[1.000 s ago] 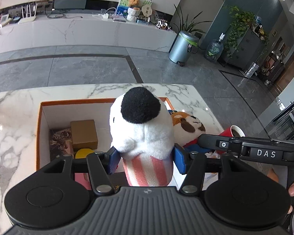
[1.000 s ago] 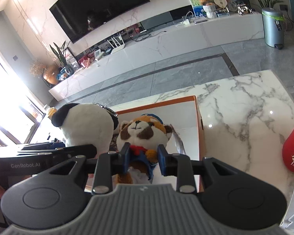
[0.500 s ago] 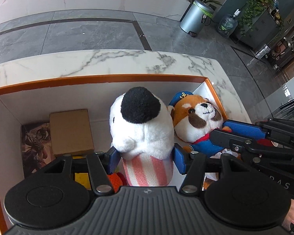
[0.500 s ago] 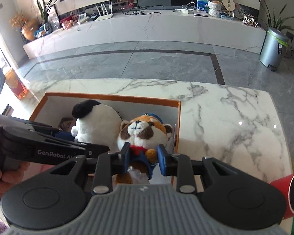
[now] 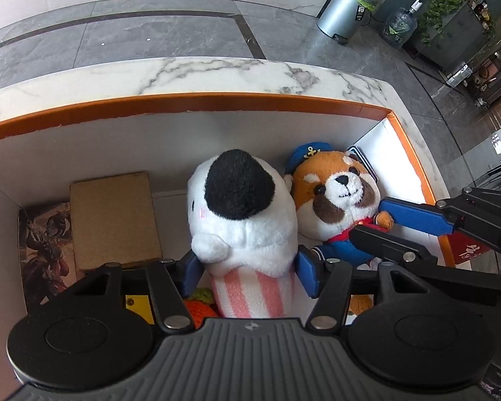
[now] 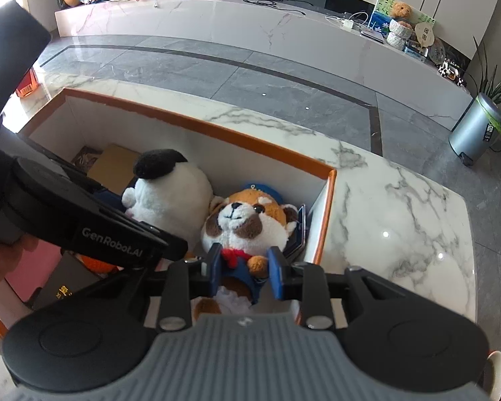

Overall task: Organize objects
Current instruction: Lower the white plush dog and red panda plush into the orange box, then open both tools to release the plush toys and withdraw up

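My left gripper is shut on a white plush with a black top and pink-striped base; it also shows in the right wrist view. My right gripper is shut on a brown-and-white plush dog in a blue sailor suit, also seen in the left wrist view. Both toys are held side by side inside the orange-rimmed white box, near its right end.
In the box lie a brown cardboard box, a picture card, an orange knitted thing and a dark flat item. A red cup stands outside the box on the marble table.
Both grippers have moved forward and down, carrying the two plush toys from above the box to deep inside it. The grips are unchanged.
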Tool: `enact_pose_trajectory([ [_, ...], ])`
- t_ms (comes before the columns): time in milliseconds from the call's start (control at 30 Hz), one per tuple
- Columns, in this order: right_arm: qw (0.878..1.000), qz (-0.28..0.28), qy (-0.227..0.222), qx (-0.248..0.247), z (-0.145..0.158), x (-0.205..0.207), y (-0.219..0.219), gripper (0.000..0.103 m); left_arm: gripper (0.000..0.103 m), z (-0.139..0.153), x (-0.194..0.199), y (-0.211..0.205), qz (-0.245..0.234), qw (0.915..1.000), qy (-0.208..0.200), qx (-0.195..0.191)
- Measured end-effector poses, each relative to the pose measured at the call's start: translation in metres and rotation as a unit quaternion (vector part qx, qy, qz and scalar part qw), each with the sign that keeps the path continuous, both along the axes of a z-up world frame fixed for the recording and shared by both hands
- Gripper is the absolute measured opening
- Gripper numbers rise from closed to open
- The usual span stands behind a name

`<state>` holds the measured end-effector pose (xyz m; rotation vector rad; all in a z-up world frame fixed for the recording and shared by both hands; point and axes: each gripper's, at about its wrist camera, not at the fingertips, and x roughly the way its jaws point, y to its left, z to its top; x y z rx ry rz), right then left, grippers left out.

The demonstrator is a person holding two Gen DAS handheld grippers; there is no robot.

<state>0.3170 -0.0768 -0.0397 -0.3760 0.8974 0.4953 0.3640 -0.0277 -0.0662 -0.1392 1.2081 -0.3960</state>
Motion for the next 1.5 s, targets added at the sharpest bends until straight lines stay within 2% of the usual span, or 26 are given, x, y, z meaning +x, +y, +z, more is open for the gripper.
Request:
enact_pose_trajectory([
  [233, 1.0, 0.018, 0.005, -0.015, -0.001, 0.001, 0.004, 0.034, 0.07, -0.004, -0.002, 0.005, 0.007, 0.9999, 0.002, -0.009],
  [367, 1.0, 0.02, 0.001, -0.018, 0.0, 0.001, 0.003, 0.036, 0.076, -0.001, -0.004, 0.006, 0.013, 0.9999, -0.003, -0.006],
  [667, 1.0, 0.021, -0.001, -0.015, 0.014, -0.005, -0.001, 0.044, 0.082, 0.03, -0.02, 0.011, 0.011, 0.9988, -0.046, 0.011],
  [733, 1.0, 0.027, -0.003, -0.014, 0.019, -0.008, -0.002, 0.041, 0.07, 0.036, -0.024, 0.012, 0.001, 0.9984, -0.055, 0.012],
  [767, 0.999, 0.033, -0.001, -0.013, 0.02, -0.01, -0.001, 0.032, 0.067, 0.037, -0.025, 0.011, -0.005, 0.9983, -0.056, 0.014],
  [833, 0.999, 0.044, 0.008, -0.026, 0.019, -0.014, 0.002, 0.023, 0.042, 0.036, -0.027, 0.008, -0.013, 0.9983, -0.054, 0.019],
  [900, 0.998, 0.051, 0.01, -0.044, 0.013, -0.015, 0.007, 0.015, 0.037, 0.033, -0.029, 0.003, -0.023, 0.9978, -0.058, 0.021],
  [933, 0.998, 0.051, 0.01, -0.044, 0.013, -0.015, 0.007, 0.009, 0.035, 0.031, -0.029, 0.001, -0.024, 0.9976, -0.06, 0.026],
  [1000, 0.997, 0.056, 0.016, -0.056, 0.006, -0.014, 0.01, 0.009, 0.035, 0.027, -0.03, -0.003, -0.02, 0.9965, -0.07, 0.041],
  [1133, 0.996, 0.051, 0.02, -0.072, -0.008, -0.008, 0.013, 0.008, 0.035, 0.022, -0.023, -0.002, -0.013, 0.9972, -0.071, 0.019],
  [1167, 0.996, 0.049, 0.015, -0.073, -0.009, -0.007, 0.013, 0.004, 0.035, 0.022, -0.021, -0.002, -0.013, 0.9973, -0.07, 0.017],
  [1367, 0.996, 0.043, 0.0, -0.082, -0.01, -0.002, 0.017, 0.004, 0.036, 0.022, -0.022, -0.004, -0.023, 0.9966, -0.076, 0.022],
  [1500, 0.997, 0.037, 0.001, -0.067, -0.004, -0.005, 0.013, 0.004, 0.036, 0.026, -0.028, -0.001, -0.017, 0.9963, -0.081, 0.025],
])
